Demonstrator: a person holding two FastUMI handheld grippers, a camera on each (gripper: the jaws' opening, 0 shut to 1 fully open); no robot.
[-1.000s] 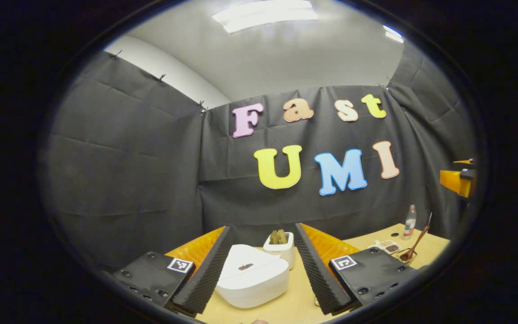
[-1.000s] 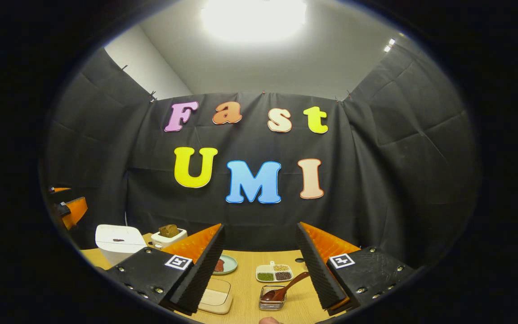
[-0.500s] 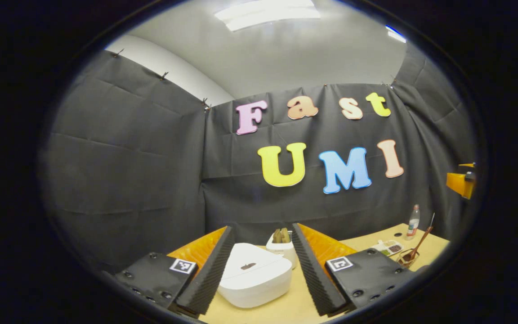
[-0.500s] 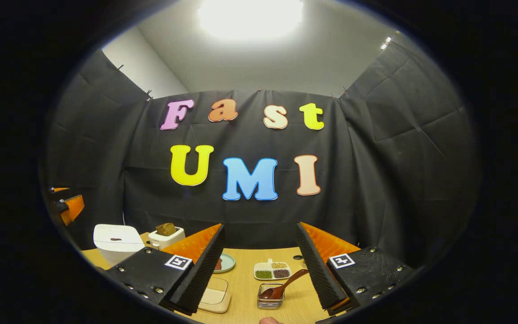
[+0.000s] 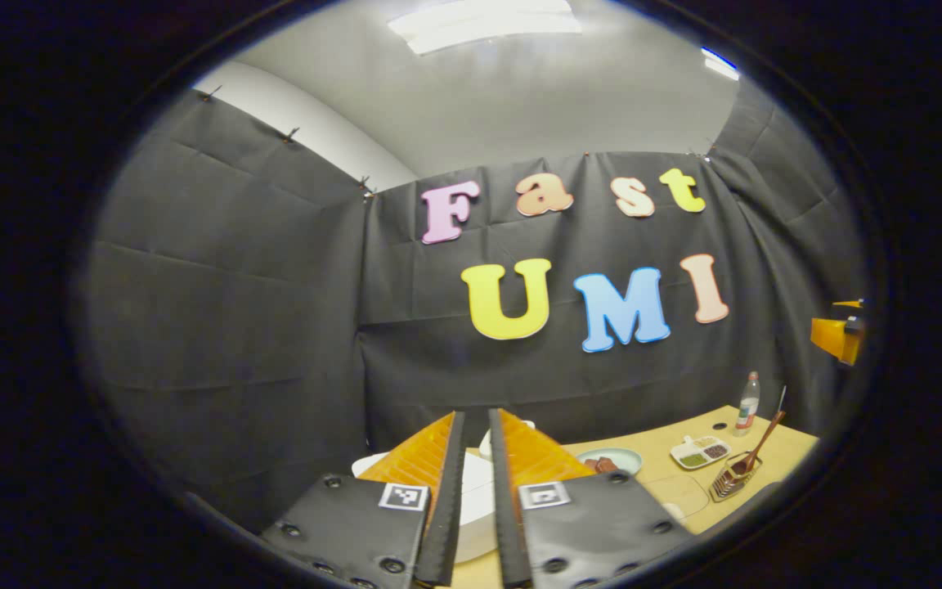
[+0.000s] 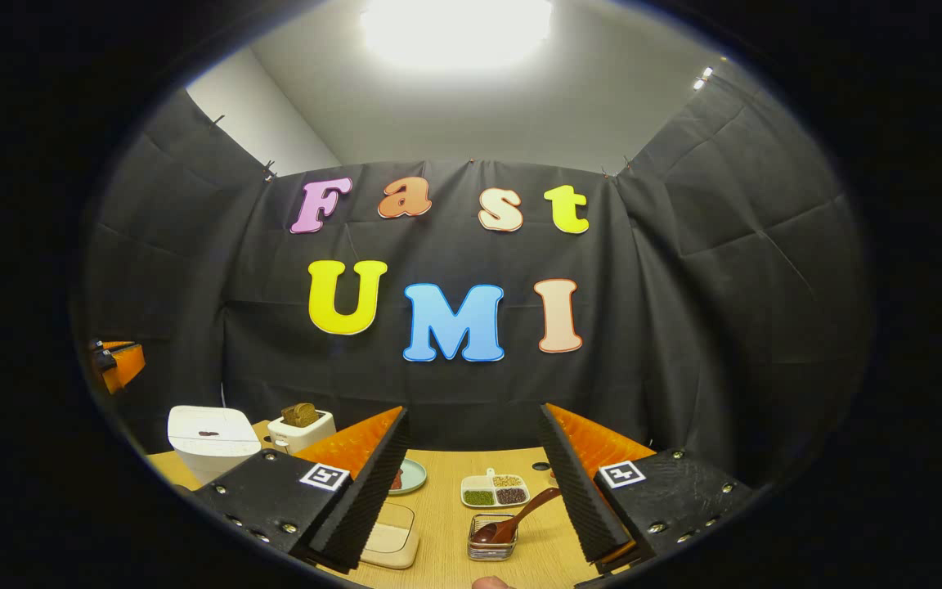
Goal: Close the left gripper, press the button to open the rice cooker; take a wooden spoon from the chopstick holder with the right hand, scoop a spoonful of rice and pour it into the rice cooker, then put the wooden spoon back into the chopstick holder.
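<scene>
Two hand-held tools face a wooden table (image 6: pixel 446 511) in a booth hung with black cloth. At the bottom centre of the left gripper view, the left tool (image 5: pixel 472 491) has its two fingers drawn nearly together, with a thin slit between them and nothing held. Behind those fingers, low in the frame, sits the white rice cooker (image 5: pixel 479 499), mostly hidden; its lid looks down, and the dark button (image 6: pixel 208 433) shows as a small mark on the lid at the lower left of the right gripper view.

At the bottom of the right gripper view, the right tool (image 6: pixel 471 483) has its fingers wide apart and empty. Between them, low in the frame, the wooden spoon (image 6: pixel 512 523) leans in a small wire chopstick holder (image 6: pixel 491 546), handle tilting up to the right. Just behind it lies a white divided dish (image 6: pixel 495 491) of grains.

The step in hand is likely the button press. To do it well, finish bringing the left fingers fully together so they make one blunt tip, centre that tip over the button, and push straight down rather than at a slant, so it does not slide off the smooth lid. Keeping clear of the lid's swing afterwards seems wise.
</scene>
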